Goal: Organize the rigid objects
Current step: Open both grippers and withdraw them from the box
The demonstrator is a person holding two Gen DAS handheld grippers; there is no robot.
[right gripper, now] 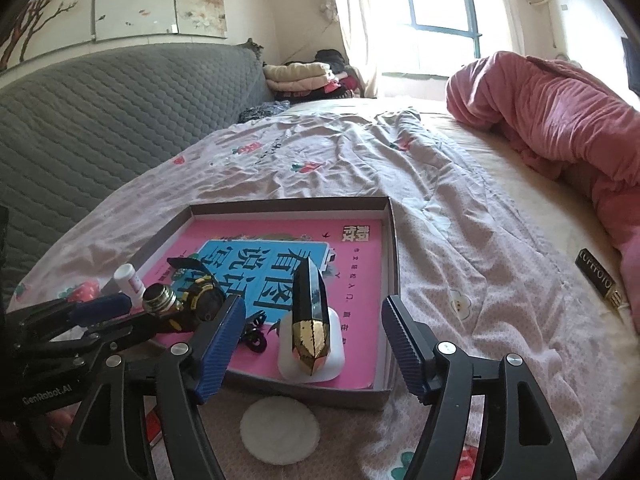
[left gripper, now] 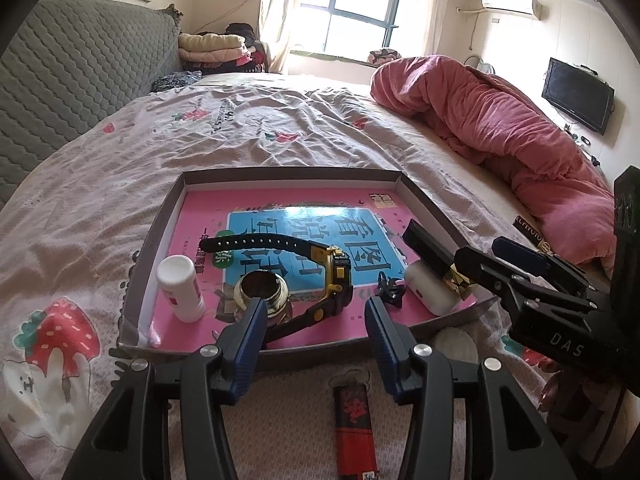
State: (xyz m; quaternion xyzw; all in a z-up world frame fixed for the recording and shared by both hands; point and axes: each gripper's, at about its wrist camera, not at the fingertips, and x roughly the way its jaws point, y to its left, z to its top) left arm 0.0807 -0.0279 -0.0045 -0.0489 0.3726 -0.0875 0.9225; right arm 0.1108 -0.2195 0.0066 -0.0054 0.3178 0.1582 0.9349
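A shallow grey tray (left gripper: 288, 172) (right gripper: 288, 205) lined with a pink book lies on the bed. In it are a white bottle (left gripper: 180, 288), a gold-rimmed jar (left gripper: 262, 286), a black-and-yellow watch (left gripper: 336, 276), a black clip (left gripper: 390, 289) and a white case (right gripper: 334, 356). A faceted black-and-gold piece (right gripper: 310, 312) rests on the case. My right gripper (right gripper: 314, 340) is open, its pads either side of that piece without touching it. My left gripper (left gripper: 316, 320) is open over the tray's near edge, its left fingertip next to the jar, nothing between its pads.
On the bedsheet outside the tray lie a red-and-black tag (left gripper: 356, 420), a round white pad (right gripper: 280, 430) and a black lettered tag (right gripper: 598, 278). A bunched pink quilt (right gripper: 560, 112) fills the right side. A grey quilted headboard (left gripper: 80, 80) stands at left.
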